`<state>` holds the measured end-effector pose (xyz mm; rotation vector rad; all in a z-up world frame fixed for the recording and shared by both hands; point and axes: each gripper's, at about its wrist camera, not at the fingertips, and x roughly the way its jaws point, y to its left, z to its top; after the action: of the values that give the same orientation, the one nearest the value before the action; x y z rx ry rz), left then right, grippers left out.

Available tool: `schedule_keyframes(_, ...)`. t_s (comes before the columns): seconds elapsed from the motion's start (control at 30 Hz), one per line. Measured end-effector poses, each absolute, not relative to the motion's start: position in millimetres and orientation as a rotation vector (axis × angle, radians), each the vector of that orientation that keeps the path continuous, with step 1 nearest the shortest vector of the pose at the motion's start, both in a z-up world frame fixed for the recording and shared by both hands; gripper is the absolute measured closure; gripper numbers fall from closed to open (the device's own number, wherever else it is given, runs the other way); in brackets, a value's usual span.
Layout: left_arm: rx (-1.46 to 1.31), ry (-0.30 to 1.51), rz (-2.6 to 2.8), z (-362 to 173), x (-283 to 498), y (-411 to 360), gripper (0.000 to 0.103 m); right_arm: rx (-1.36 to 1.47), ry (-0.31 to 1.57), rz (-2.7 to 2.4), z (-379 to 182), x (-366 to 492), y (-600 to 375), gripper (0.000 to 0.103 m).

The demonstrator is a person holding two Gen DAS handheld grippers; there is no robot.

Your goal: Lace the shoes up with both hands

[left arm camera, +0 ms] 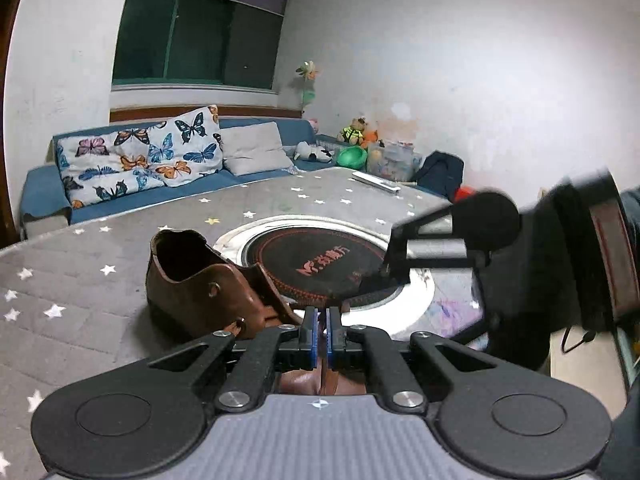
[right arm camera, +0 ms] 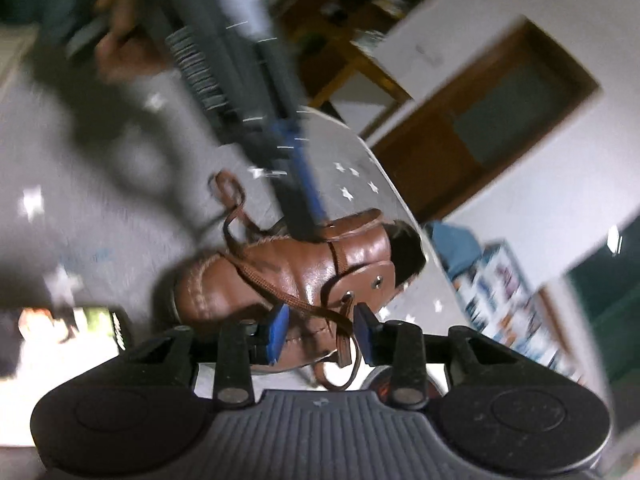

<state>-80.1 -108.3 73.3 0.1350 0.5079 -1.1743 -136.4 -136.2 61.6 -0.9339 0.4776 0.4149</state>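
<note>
A grey star-printed cover [left arm camera: 120,280] dresses the counter, with a round black cooktop [left arm camera: 320,260] at frame centre bearing red characters too blurred to read. Behind, at left, a blue sofa [left arm camera: 44,188] carries butterfly cushions [left arm camera: 140,156] under a dark window [left arm camera: 196,36]. The brown leather shoe [left arm camera: 192,280] stands lower centre. The left tool [left arm camera: 322,330] is pressed together on a brown lace [right arm camera: 256,280]. The right tool [right arm camera: 320,320] stands apart around the lace.

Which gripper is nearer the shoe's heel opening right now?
Left. The left gripper, shut, sits beside the heel opening; the right gripper, open around the lace, is farther away.
</note>
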Motion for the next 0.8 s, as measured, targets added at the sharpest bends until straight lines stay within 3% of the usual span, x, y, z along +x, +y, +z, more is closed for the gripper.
schedule_keyframes(0.03, 0.119, 0.511, -1.17, 73, -78, -109, 0.098, -0.985, 0.466, 0.42, 57, -136, -133, 0.07)
schedule_keyframes(0.1, 0.106, 0.517, -1.166, 73, -74, -109, 0.098, -1.031, 0.456, 0.432, 51, -135, -130, 0.083)
schedule_keyframes(0.27, 0.108, 0.518, -1.167, 76, -69, -101, 0.097, -1.012, 0.459, 0.432, 47, -134, -131, 0.099)
schedule_keyframes(0.33, 0.145, 0.505, -1.175, 79, -75, -92, 0.095, -0.977, 0.462, 0.43, 49, -136, -134, 0.1)
schedule_keyframes(0.47, 0.282, 0.499, -1.168, 78, -91, -76, 0.078, -0.914, 0.47, 0.429, 54, -135, -141, 0.097)
schedule_keyframes(0.67, 0.492, 0.522, -1.167, 51, -107, -85, 0.077, -1.044, 0.411, 0.468, 46, -145, -131, 0.08)
schedule_keyframes(0.8, 0.6, 0.491, -1.162, 35, -112, -99, 0.075, -1.087, 0.405, 0.518, 46, -144, -127, 0.08)
